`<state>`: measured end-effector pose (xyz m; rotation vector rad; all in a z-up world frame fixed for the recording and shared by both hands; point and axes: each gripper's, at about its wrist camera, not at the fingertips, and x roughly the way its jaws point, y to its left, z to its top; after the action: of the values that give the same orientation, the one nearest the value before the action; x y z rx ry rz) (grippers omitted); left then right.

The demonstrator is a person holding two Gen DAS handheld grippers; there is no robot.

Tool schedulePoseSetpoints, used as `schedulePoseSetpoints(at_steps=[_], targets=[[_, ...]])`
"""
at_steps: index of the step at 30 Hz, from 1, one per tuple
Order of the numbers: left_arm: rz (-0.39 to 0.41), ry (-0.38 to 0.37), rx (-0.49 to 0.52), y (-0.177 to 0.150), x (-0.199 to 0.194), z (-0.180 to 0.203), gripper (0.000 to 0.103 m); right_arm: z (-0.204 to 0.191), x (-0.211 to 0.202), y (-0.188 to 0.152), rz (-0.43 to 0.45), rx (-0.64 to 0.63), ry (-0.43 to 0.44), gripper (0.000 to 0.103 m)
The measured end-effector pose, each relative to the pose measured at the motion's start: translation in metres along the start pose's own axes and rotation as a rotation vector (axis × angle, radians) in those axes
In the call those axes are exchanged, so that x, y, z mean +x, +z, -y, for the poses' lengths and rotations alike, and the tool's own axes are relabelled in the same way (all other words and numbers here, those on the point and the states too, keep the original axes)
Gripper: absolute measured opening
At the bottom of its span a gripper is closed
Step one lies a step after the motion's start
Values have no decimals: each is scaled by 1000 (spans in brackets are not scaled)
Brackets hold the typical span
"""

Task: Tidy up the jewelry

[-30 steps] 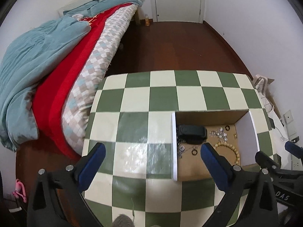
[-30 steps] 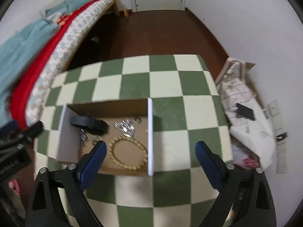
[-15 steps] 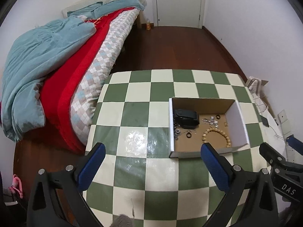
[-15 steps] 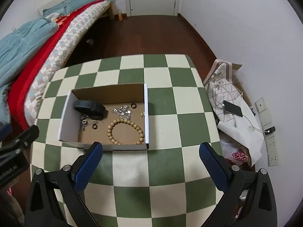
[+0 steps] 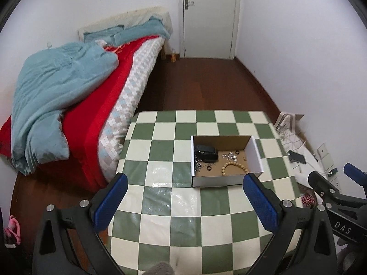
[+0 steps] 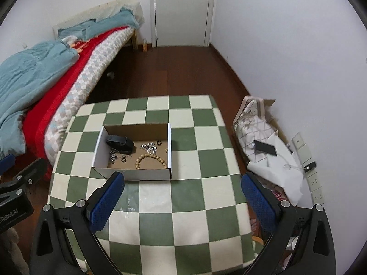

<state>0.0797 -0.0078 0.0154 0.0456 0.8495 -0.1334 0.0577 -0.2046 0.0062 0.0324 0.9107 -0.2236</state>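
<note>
Both grippers hang spread and empty above the checkered counter.

Nearest, the left gripper point(image 5: 183, 197) and the right gripper point(image 6: 182, 193) each hold their blue-padded fingers point(image 5: 110, 202) wide apart, gripping nothing. Beyond them on the counter point(image 6: 201, 208) sits an open cardboard box point(image 6: 135, 175); inside lie a wooden bead bracelet point(image 6: 151, 159), a black watch point(image 6: 120, 142), small rings and silvery pieces point(image 6: 148, 147). Farther left is the bed point(image 5: 96, 105); farthest, a white door point(image 5: 208, 16).

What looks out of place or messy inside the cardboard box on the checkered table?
Inside the cardboard box, small silver pieces and dark rings lie scattered loose around a bead bracelet and a black strap, unsorted.
</note>
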Motion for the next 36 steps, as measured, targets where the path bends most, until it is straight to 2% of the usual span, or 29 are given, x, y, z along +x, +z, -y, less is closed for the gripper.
schedulePoseSetpoints(at_steps=[7,20,27,36], targets=[[72,-28,-4,-5,-52,-2,103,7,-64,-14,75,5,2,103],[70,-68,0,-24,-107,4,103,17,-151,-43,148,14,0,103],[67,-59,-19,-23,-119,1,103,18,-175,-49,144,13,17,103],[76,-22,-36,-15,-120,-1,103,22,-181,-46,135,10,12,103]])
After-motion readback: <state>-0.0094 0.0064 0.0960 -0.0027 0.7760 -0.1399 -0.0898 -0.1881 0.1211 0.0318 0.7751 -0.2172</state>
